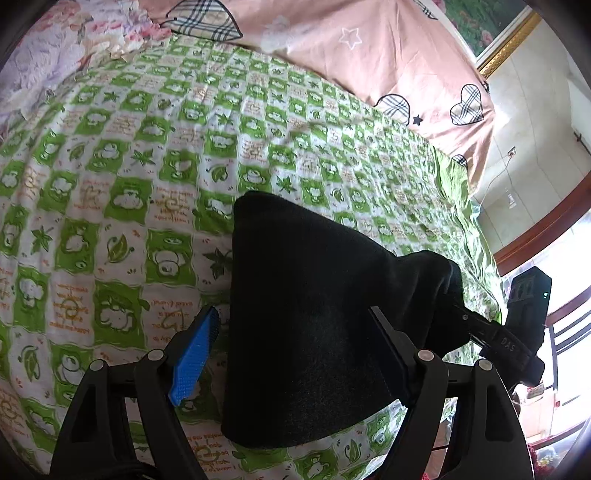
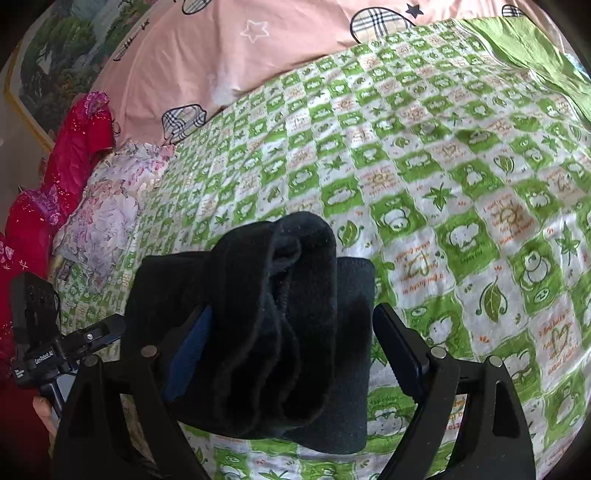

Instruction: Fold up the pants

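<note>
"GenRobot.AI" on the left hand-held gripper (image 2: pixel 70 350).

Green-and-white checked cotton bedsheet (image 1: pixel 147 155) with leaf and cartoon prints, spread over a wide bed. Behind it, pink quilt (image 1: pixel 369 48) with plaid hearts and stars. Gold-framed landscape painting (image 1: pixel 491 26) on pale tiled wall (image 1: pixel 532 122). Floral lilac pillow (image 2: pixel 107 206) beside crimson sequinned fabric (image 2: pixel 77 147). Daylight through window (image 1: pixel 569 354) at right.

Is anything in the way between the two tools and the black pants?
Nothing visible. The black pants lie folded on the green checked bedspread, right between the open fingers of the left tool and the right tool.
</note>
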Tool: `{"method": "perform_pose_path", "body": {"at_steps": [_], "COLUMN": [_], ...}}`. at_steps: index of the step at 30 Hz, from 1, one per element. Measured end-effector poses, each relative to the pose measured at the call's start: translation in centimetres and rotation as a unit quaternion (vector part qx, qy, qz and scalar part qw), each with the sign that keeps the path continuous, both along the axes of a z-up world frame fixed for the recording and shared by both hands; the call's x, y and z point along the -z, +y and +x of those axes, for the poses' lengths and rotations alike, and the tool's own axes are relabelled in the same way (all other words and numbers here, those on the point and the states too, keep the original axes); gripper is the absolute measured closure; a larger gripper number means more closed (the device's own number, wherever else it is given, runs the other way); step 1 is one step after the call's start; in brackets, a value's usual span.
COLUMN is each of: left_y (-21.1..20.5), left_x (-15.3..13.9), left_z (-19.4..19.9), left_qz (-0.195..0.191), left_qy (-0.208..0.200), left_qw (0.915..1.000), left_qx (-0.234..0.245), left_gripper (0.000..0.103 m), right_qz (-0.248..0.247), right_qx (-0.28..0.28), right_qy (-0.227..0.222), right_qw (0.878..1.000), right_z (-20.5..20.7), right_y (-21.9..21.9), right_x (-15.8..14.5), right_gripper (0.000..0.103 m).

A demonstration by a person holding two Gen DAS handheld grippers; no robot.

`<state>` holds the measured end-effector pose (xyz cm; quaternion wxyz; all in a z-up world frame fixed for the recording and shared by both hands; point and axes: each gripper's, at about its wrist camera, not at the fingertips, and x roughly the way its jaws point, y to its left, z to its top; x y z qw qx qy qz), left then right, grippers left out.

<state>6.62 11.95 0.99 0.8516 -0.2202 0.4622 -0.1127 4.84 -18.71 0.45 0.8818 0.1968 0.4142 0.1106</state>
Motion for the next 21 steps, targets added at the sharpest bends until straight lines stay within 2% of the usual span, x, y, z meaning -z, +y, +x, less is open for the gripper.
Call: {"method": "perform_pose_path", "body": {"at_steps": [2,4,7,14,21], "left_y": [-0.3,-0.5,-0.7,-0.6,-0.5], "left_x": [0.3,0.6,1.0,2.3,3.5], "left_z": [0.2,0.3,0.5,1.1,1.5], "left_qz": [0.003,0.006,0.007,-0.002,-0.006], "left_qy": [0.005,0.009,0.015,0.032,0.041], "left_qw": [1.0,0.9999,0.9998,0.9995,0.9991], "left_qx": [0.003,0.005,0.006,0.005,-0.001], "left_gripper": [0.022,0.022,0.022,0.022,0.021], "right_qz": [0.002,-0.02,-0.018,0.053,0.074], "right_qx": [-0.001,-0.004,-0.019,-0.028,-0.034], "right_qy": [0.001,0.001,0.008,0.023,0.025], "right_qw": [1.0,1.0,1.0,0.998,0.996], "right_z": [-0.1,-0.3,-0.4,-0.3,-0.2], "right_y": [-0.3,-0.4,-0.7,-2.2,-2.4], "right_x": [0.4,0.7,1.3,2.9,3.3], "right_gripper": [0.016,0.017,0.035,0.036,0.036]}}
